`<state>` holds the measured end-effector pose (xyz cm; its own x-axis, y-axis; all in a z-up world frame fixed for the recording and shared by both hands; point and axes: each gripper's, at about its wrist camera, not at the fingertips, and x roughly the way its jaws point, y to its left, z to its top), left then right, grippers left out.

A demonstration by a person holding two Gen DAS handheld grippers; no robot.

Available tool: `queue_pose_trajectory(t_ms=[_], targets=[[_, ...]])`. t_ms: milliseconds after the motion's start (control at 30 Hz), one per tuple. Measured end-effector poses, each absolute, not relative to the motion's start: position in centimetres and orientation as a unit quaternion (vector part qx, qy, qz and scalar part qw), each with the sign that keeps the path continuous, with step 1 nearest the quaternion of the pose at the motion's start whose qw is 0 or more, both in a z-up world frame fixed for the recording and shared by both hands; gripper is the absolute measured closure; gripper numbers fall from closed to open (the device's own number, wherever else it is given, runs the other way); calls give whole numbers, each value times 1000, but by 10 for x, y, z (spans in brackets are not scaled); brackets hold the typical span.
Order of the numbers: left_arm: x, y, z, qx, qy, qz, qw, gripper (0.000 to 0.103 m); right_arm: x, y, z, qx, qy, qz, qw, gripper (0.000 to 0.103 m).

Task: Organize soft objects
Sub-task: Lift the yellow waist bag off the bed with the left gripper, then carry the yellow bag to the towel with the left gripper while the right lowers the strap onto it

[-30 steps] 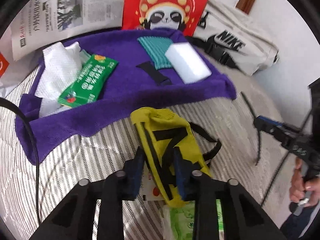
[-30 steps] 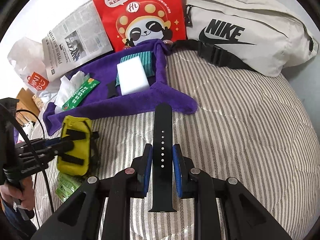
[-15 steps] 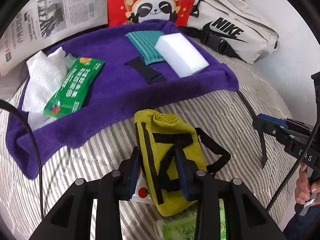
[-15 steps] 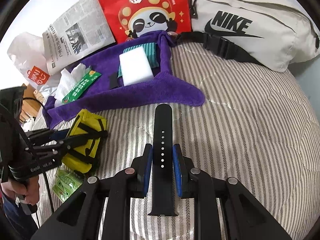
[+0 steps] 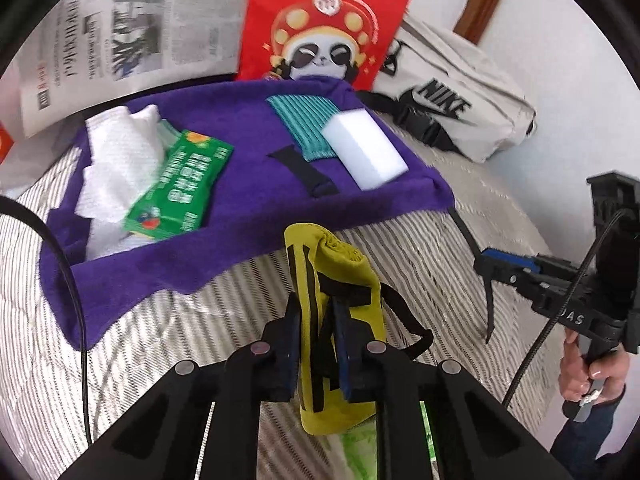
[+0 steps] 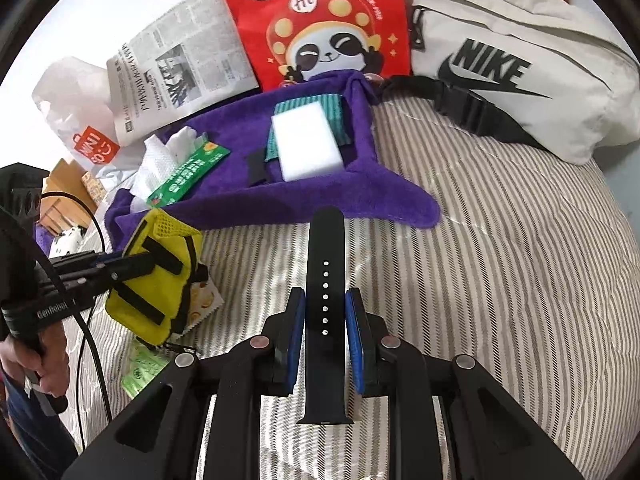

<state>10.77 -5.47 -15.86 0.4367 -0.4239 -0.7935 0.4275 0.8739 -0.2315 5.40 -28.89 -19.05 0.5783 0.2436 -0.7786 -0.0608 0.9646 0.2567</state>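
A yellow pouch (image 5: 344,272) with black straps hangs pinched and folded in my left gripper (image 5: 316,314), whose jaws are closing on it, just above the striped bed. From the right wrist view the pouch (image 6: 156,280) is raised at the left. My right gripper (image 6: 325,308) is shut on a black watch strap (image 6: 326,248) with holes, which points at the purple towel (image 6: 360,200). On the towel (image 5: 248,216) lie a white sponge (image 5: 364,154), a teal cloth (image 5: 300,120), a short black strap piece (image 5: 308,170), a green packet (image 5: 180,188) and white tissue (image 5: 116,156).
A red panda bag (image 5: 324,20), a newspaper (image 5: 120,40) and a white Nike bag (image 5: 460,96) line the back. A snack packet (image 6: 202,304) and a green packet (image 6: 142,368) lie on the striped bedspread (image 6: 500,280) below the pouch. A hand (image 5: 580,376) holds the right gripper's handle.
My left jaws have squeezed the yellow pouch narrower and lifted it off the bed, uncovering the snack packet. The right gripper still holds the watch strap in the same place.
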Motion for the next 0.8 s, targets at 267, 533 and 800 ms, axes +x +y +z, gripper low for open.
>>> queue_pose_trajectory(t_ms=[267,533,800], targets=[[113,-18,-143,-27,452,-233,860,89,62,-276,-180,80,448,99,885,82],[118,8,-129,-48,436,-223,871,89,75,-256,-165,62,442,127,886,82],[126,22,-112,-71,418,-221,878,89,91,-239,-148,49,437,156,885,82]])
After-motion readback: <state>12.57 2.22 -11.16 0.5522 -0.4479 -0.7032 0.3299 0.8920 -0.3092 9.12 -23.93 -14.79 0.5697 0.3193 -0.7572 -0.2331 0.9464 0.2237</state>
